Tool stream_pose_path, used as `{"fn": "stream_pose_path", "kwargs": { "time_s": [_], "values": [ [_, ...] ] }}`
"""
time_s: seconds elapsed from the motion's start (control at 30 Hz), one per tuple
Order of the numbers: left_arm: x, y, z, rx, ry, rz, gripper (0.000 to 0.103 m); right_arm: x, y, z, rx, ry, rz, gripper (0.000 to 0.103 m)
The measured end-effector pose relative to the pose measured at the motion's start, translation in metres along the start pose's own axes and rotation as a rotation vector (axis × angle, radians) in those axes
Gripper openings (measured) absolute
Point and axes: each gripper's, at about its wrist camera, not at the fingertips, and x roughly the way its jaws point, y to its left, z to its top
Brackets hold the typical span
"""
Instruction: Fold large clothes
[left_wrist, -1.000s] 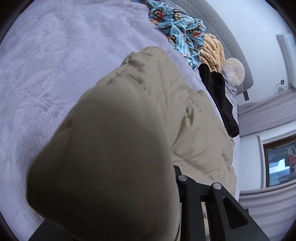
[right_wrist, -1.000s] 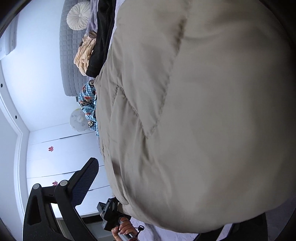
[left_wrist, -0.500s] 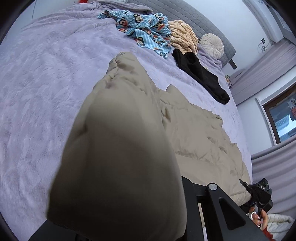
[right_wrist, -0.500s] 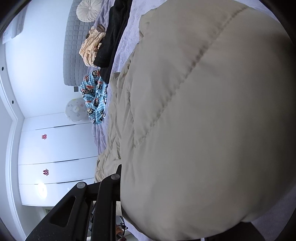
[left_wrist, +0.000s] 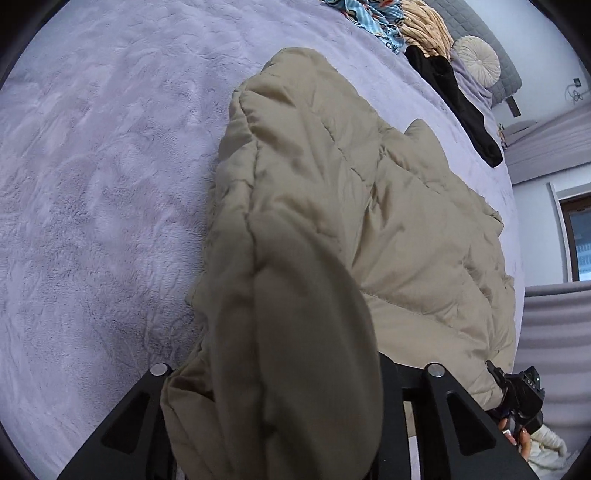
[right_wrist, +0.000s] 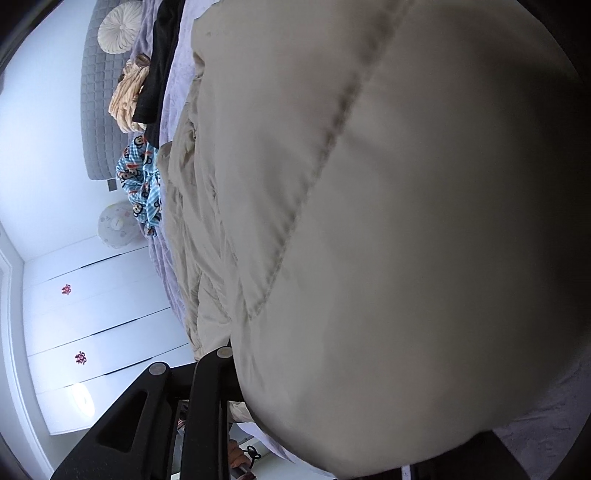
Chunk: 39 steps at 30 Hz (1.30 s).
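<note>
A large beige quilted jacket (left_wrist: 388, 206) lies across the purple bedspread (left_wrist: 92, 184). My left gripper (left_wrist: 295, 373) points steeply down with a thick fold of the jacket bulging between its black fingers (left_wrist: 447, 398); its jaws are opening while the fabric still fills the gap. In the right wrist view another part of the jacket (right_wrist: 406, 221) fills most of the picture. My right gripper (right_wrist: 332, 373) holds it, jaws opening slightly, one finger (right_wrist: 210, 387) showing and the other hidden under fabric. The right gripper (left_wrist: 521, 395) also shows at the jacket's near corner.
Near the grey headboard (left_wrist: 506, 70) lie a blue monkey-print garment (left_wrist: 373, 14), a peach garment (left_wrist: 424, 29), a black garment (left_wrist: 458, 92) and a round cushion (left_wrist: 476, 61). White wardrobe doors (right_wrist: 92, 314) stand beyond the bed. A window (left_wrist: 580, 240) is at the right.
Both grippers have travelled across the bed with the jacket in them. In the left view the fold has narrowed and a second finger now shows beside it.
</note>
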Motion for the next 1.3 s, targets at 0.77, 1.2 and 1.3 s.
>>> {"fn": "stream_pose_path", "kwargs": {
  "time_s": [0.77, 1.2, 1.3],
  "values": [
    [-0.098, 0.013, 0.01, 0.065, -0.124, 0.232, 0.035, -0.132, 0.07, -0.017, -0.186, -0.292, -0.557, 0.039],
    [-0.076, 0.004, 0.013, 0.076, -0.063, 0.265, 0.035, -0.067, 0.126, -0.054, -0.43, -0.171, -0.477, 0.039],
    [-0.074, 0.004, 0.015, 0.086, -0.05, 0.264, 0.035, -0.038, 0.13, -0.06, -0.441, -0.107, -0.471, 0.039]
  ]
}}
